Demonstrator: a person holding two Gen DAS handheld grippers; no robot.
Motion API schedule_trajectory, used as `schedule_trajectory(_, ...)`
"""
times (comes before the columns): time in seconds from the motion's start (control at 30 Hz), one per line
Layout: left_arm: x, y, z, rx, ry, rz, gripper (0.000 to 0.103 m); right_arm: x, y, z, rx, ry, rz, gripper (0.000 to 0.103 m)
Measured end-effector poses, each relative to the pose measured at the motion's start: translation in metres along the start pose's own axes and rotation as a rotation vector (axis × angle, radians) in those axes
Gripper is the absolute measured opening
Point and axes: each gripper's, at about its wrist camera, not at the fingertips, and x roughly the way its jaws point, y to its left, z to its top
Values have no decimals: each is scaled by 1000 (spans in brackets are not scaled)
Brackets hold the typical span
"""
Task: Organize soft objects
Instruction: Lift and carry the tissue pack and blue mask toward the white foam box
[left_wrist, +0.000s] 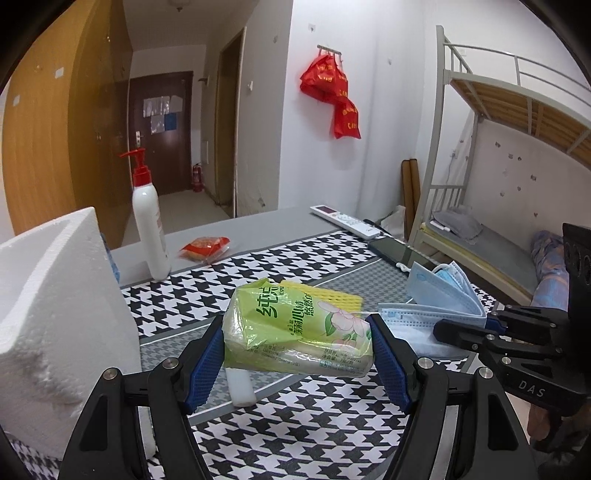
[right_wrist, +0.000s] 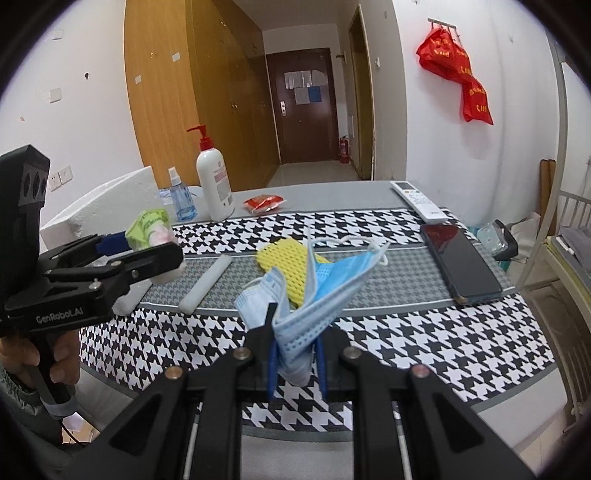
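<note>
My left gripper (left_wrist: 297, 350) is shut on a green tissue pack (left_wrist: 295, 328) and holds it above the houndstooth table mat (left_wrist: 303, 417). It also shows in the right wrist view (right_wrist: 147, 236), with the pack (right_wrist: 147, 223) beside the white foam box (right_wrist: 99, 206). My right gripper (right_wrist: 295, 354) is shut on blue face masks (right_wrist: 317, 291), lifted above the mat; in the left wrist view the masks (left_wrist: 439, 295) and that gripper (left_wrist: 465, 328) are at right. A yellow foam net (right_wrist: 280, 258) and a white foam stick (right_wrist: 207, 284) lie on the mat.
The white foam box (left_wrist: 51, 306) stands at left. A white pump bottle (right_wrist: 214, 184), a blue spray bottle (right_wrist: 181, 199), a red snack packet (right_wrist: 264, 203), a remote (right_wrist: 417, 199) and a dark phone (right_wrist: 461, 262) sit on the table. A bunk bed (left_wrist: 517, 147) is at right.
</note>
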Motion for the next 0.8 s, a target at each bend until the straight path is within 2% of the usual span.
schedule_trajectory(0.8, -62, 12, -3, 7, -105, 67, 75, -31, 30, 13, -35, -103, 17, 20)
